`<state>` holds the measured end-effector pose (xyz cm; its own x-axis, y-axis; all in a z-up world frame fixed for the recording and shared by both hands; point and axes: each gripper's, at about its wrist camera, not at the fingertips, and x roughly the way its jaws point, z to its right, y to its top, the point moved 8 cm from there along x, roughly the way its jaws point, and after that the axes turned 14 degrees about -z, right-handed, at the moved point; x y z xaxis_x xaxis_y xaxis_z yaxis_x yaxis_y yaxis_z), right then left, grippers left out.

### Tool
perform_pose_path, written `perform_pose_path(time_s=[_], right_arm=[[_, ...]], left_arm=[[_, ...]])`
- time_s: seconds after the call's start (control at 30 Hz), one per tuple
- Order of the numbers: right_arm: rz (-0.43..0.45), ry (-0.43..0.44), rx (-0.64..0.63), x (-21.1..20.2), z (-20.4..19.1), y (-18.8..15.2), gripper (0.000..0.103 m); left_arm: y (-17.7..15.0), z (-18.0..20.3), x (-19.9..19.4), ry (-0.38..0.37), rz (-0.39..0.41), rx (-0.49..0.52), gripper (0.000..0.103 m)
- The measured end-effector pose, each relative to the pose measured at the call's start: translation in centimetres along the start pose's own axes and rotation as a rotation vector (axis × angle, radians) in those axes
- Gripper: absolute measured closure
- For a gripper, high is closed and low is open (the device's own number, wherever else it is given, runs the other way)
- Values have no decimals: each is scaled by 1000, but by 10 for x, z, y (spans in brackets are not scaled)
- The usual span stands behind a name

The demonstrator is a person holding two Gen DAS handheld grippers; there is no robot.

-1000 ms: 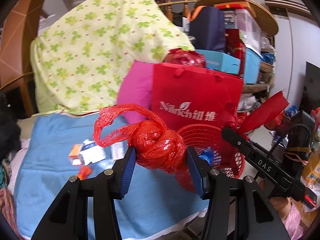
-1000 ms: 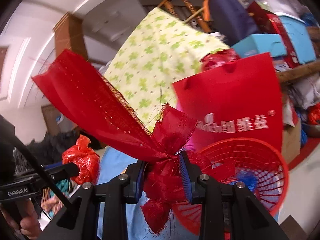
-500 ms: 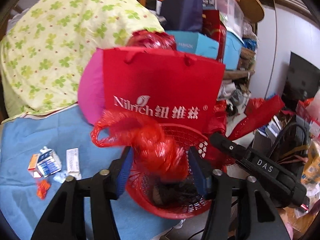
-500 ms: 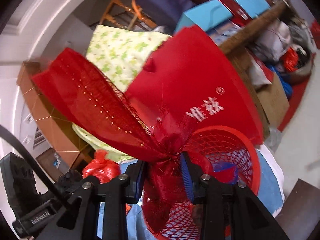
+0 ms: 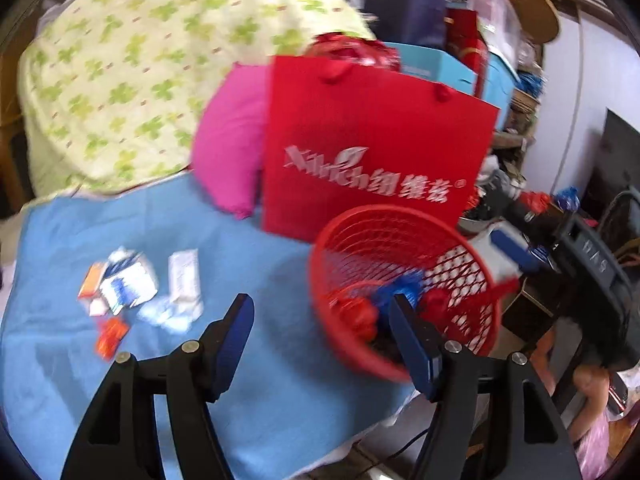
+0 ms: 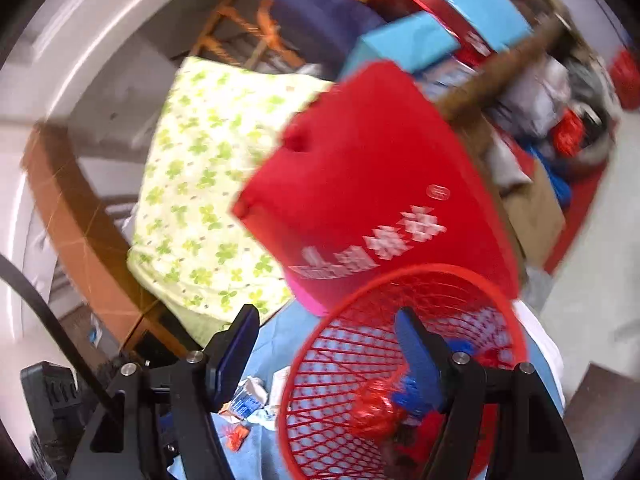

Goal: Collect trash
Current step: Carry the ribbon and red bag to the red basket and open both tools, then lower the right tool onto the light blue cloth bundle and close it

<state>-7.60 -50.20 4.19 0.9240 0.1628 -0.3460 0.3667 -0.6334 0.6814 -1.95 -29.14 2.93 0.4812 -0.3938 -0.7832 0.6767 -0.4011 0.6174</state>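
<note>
Gaping empty, both tools (image 5: 320,316) (image 6: 326,328) have just opened beside the round mesh basket (image 5: 472,256) holding seemingly crumpled plastic.

Left gripper (image 5: 320,312), right gripper (image 6: 326,334): black frames, blue jaw pads, silver screws, black cable.

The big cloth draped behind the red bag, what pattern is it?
Pale yellow cloth with green clover leaves; clearest in the left wrist view.
</note>
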Motion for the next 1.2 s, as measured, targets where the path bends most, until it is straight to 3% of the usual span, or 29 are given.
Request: perform_pose_path(time_s=[0.27, 0.5, 0.8, 1.03, 1.17, 1.2], right_arm=[[55, 74, -276, 5, -102, -34, 29], [-76, 123, -386, 53, -165, -81, 29], [-279, 46, -411, 121, -168, -129, 29], [-476, 16, -418, 180, -157, -164, 31], [-614, 29, -428, 226, -155, -188, 60], [-623, 29, -428, 232, -154, -190, 60]], left_arm=[[-72, -106, -36, 143, -2, -174, 32], [-123, -190, -48, 241, -15, -335, 32], [-167, -251, -31, 278, -44, -449, 32], [-163, -273, -3, 281, -74, -448, 32], [-140, -286, 14, 246, -84, -443, 32], [-133, -288, 19, 238, -83, -440, 32]])
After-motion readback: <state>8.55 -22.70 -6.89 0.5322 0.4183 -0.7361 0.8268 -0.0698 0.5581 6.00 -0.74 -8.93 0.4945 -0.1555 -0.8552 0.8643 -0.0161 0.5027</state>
